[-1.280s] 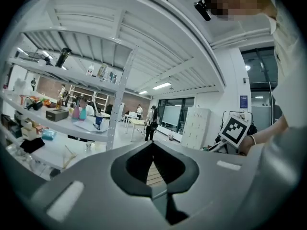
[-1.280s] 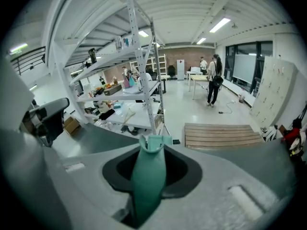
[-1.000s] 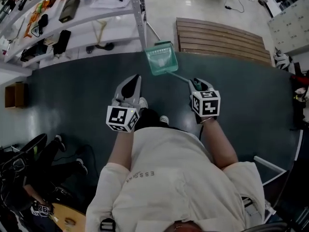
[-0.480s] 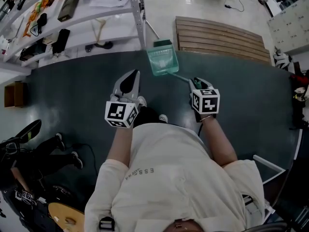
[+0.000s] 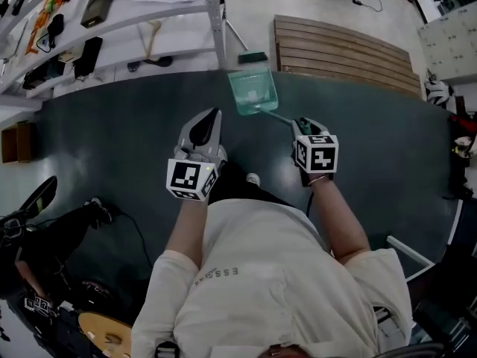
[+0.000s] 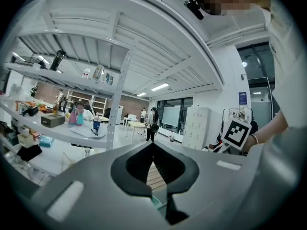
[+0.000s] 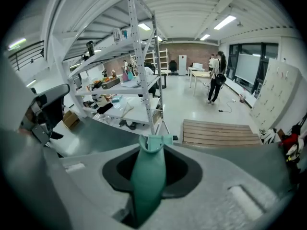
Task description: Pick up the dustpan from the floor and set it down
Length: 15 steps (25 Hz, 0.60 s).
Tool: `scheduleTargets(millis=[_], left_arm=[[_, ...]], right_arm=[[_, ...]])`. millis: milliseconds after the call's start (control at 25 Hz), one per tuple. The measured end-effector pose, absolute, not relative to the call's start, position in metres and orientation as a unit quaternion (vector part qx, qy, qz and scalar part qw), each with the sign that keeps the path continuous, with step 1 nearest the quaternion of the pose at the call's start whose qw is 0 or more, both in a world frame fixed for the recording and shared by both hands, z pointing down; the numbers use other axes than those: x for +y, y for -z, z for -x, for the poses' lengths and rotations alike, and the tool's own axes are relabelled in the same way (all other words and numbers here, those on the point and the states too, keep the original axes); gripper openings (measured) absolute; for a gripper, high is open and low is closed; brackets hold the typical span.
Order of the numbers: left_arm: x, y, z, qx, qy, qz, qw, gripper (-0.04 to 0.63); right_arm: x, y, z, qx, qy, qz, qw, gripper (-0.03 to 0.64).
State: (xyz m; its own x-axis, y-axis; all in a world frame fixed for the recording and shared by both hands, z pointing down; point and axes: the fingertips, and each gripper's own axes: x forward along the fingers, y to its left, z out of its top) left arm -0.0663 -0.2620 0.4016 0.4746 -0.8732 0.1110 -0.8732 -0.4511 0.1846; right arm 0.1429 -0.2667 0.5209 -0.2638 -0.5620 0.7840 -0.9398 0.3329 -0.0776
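White short-sleeved T-shirt [image 5: 276, 267]; grey left gripper [image 5: 214, 115], right gripper [image 5: 299, 123], black-and-white marker cubes [image 5: 188, 179].

In the head view, the near end of the dustpan [image 5: 252, 92] handle is hidden under the right tongs [image 5: 302, 127] and their marker cube [image 5: 317, 154]. In the right gripper view, that handle fills the jaws and covers nearly all of the pan. Below the left tongs [image 6: 153, 145], only a green sliver shows, too little to name. The clutter on the shelf [image 5: 112, 28] is too small to tell.
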Motion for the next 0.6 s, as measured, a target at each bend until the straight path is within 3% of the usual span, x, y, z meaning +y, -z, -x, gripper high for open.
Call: scheduleTargets(millis=[600], left_arm=[[-0.342,-0.496,0.117,-0.492,-0.005,-0.853,0.178,0.009]], right_arm=[[-0.346,-0.681,-0.072,-0.674,-0.357,-0.498,0.412,0.072]])
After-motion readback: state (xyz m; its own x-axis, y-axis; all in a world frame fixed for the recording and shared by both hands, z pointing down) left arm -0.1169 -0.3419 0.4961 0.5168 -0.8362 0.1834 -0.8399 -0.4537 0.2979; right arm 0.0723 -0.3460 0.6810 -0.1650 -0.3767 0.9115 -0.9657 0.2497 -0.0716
